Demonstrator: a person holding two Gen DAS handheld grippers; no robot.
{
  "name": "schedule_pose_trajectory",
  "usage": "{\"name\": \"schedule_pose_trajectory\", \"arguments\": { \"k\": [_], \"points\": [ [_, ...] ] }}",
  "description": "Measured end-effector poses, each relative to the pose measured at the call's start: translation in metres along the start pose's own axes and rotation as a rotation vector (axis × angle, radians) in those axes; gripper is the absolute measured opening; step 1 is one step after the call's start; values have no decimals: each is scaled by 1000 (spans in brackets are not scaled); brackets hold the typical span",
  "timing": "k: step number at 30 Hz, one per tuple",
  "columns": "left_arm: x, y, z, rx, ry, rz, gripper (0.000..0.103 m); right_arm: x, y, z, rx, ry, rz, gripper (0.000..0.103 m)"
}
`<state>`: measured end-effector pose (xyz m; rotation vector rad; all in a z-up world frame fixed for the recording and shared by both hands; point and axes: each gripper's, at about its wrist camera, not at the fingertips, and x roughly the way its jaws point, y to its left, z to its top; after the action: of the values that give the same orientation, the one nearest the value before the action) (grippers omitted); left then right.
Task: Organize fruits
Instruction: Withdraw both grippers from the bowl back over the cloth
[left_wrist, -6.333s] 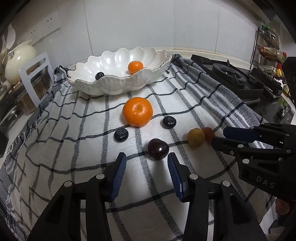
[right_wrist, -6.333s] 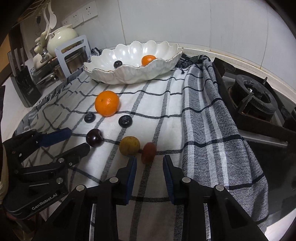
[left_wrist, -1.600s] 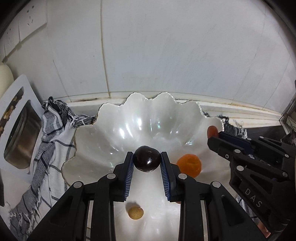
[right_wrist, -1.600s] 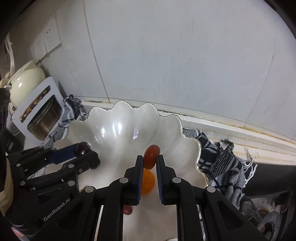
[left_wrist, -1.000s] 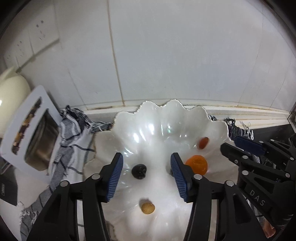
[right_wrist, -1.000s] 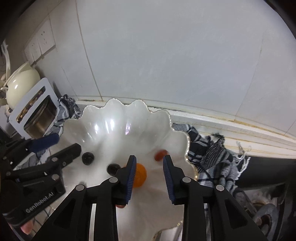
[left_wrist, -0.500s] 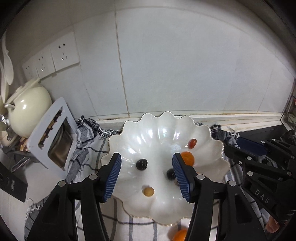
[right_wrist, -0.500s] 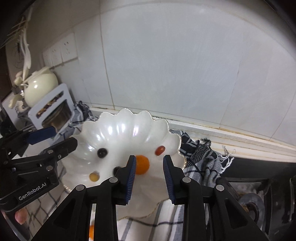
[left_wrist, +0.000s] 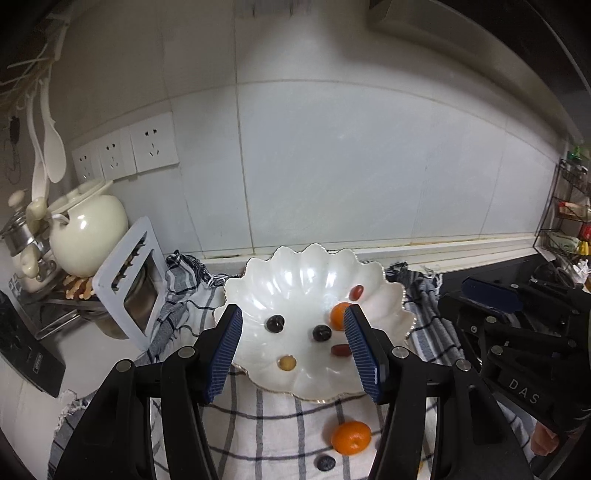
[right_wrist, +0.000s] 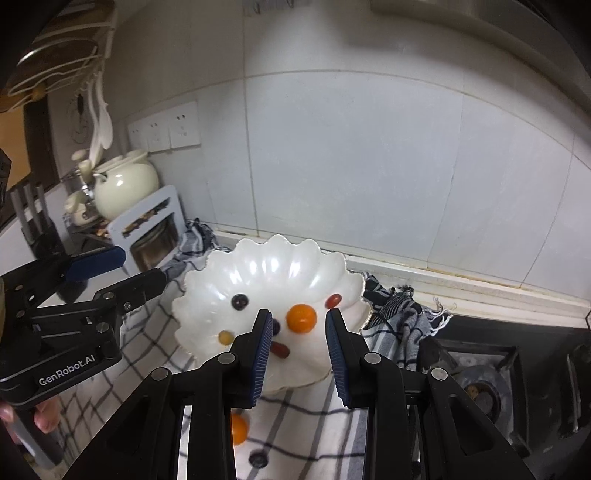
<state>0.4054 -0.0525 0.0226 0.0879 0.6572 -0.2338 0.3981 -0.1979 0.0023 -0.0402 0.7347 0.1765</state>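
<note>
Both the left gripper (left_wrist: 293, 349) and right gripper (right_wrist: 298, 350) are hovering empty, jaws apart, over the bowl (left_wrist: 391, 295), so next they're needing the tangerine (left_wrist: 350, 437) at six o'clock on the cloth (left_wrist: 273, 424).

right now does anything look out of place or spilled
Nothing is spilled or damaged. The orange and a dark berry lie on the checked cloth in front of the white bowl, not in it with the other fruit. Both claws are open and empty.
</note>
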Motion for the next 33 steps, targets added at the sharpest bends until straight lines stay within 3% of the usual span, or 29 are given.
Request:
{"name": "schedule_pose_trajectory", "arguments": {
  "k": [17, 33],
  "points": [
    [-60, -6, -41, 48, -76, 19, 57, -48, 18, -38, -2, -58, -3, 31],
    [-71, -9, -90, 68, -12, 31, 57, -61, 36, -78, -22, -40, -1, 31]
  ]
}}
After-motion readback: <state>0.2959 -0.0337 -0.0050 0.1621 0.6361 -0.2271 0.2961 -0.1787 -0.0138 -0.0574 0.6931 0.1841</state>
